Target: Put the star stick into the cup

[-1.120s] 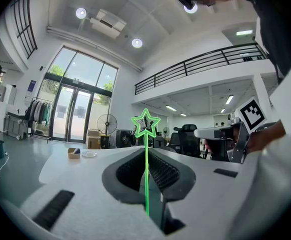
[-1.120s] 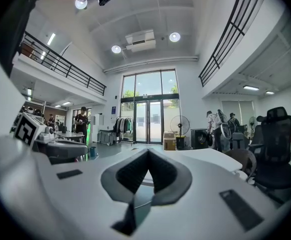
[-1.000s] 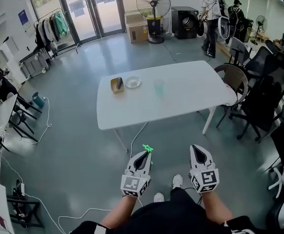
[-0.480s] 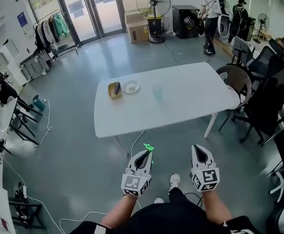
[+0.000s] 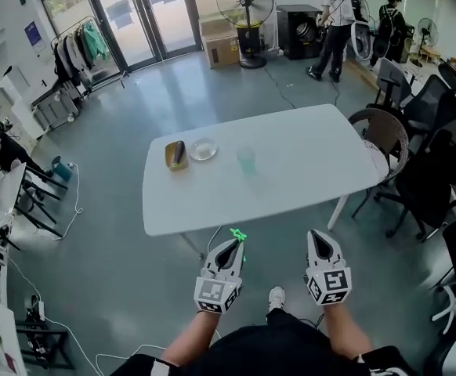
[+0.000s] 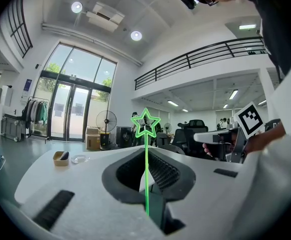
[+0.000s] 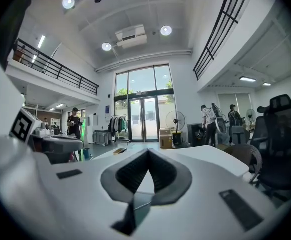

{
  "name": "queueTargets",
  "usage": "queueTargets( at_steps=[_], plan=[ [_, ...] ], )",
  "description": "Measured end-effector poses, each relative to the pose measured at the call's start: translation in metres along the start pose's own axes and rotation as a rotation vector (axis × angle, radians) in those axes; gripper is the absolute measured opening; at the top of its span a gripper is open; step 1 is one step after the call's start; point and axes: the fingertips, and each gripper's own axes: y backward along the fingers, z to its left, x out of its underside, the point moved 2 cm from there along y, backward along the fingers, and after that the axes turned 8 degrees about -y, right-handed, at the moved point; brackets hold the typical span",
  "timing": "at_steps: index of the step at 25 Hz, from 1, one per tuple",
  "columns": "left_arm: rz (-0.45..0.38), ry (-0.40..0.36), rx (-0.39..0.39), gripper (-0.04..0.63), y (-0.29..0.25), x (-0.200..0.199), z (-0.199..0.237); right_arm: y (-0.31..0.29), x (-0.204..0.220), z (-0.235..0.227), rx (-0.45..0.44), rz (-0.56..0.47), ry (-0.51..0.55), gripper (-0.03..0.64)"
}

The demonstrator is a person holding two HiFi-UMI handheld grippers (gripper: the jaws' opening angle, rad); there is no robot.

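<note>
My left gripper (image 5: 230, 247) is shut on a thin green star stick (image 5: 237, 235), held low over the floor short of the white table (image 5: 291, 178). In the left gripper view the stick (image 6: 146, 169) rises from between the closed jaws of the left gripper (image 6: 146, 156), its star outline on top. A pale green translucent cup (image 5: 246, 160) stands upright mid-table, well ahead of both grippers. My right gripper (image 5: 320, 245) is beside the left one, shut and holding nothing; its jaws meet in the right gripper view (image 7: 146, 156).
A yellow tray (image 5: 169, 160) holding a dark object and a glass dish (image 5: 203, 149) sit on the table's left end. Office chairs (image 5: 436, 155) and a wicker chair (image 5: 378, 128) crowd the table's right end. A fan (image 5: 246, 2), a box (image 5: 220, 49) and people (image 5: 330, 22) are far back. Cables (image 5: 75, 202) lie at left.
The table has come nearer and shifted left in the head view. Both grippers keep their pose, and the stick stays held in the left one.
</note>
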Motion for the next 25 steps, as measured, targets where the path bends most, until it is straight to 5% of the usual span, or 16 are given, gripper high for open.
queueTargets(
  at_steps=[25],
  plan=[
    [0.052, -0.021, -0.085, 0.03, -0.123, -0.016, 0.025, -0.12, -0.025, -0.097, -0.129, 0.064, -0.062, 0.005]
  ],
)
